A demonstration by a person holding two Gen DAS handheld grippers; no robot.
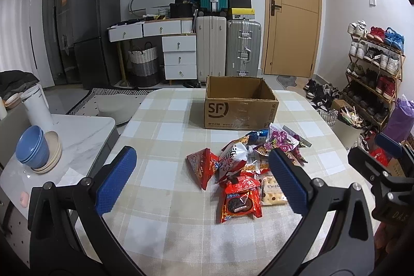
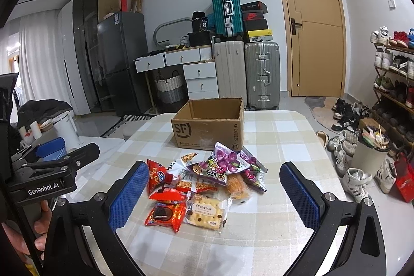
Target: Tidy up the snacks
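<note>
1. While both tools hang above the near edge of the checked surface (image 1: pixel 165 237), the left gripper (image 1: pixel 201 177) has its jaws spread wide apart with nothing between the blue pads.
2. The right gripper (image 2: pixel 214 193) likewise has its jaws wide apart and holds nothing; it shows again at the right edge of the left wrist view.
3. The snack pile (image 2: pixel 207 180) lies loose on the surface, in front of both grippers and just short of the cardboard box (image 2: pixel 207 131).
4. Nearest the cameras in the pile, a red cookie packet (image 2: pixel 165 215) lies beside a clear cracker packet (image 2: pixel 207 211), their edges touching.
5. A purple candy bag (image 2: pixel 225 163) lies on top at the far side of the pile, near the box's front wall.
6. The box stands upright and open-topped; its inside floor cannot be seen.
7. Blue bowls (image 1: pixel 32 148) sit stacked on plates on a marble side top to the left.
</note>
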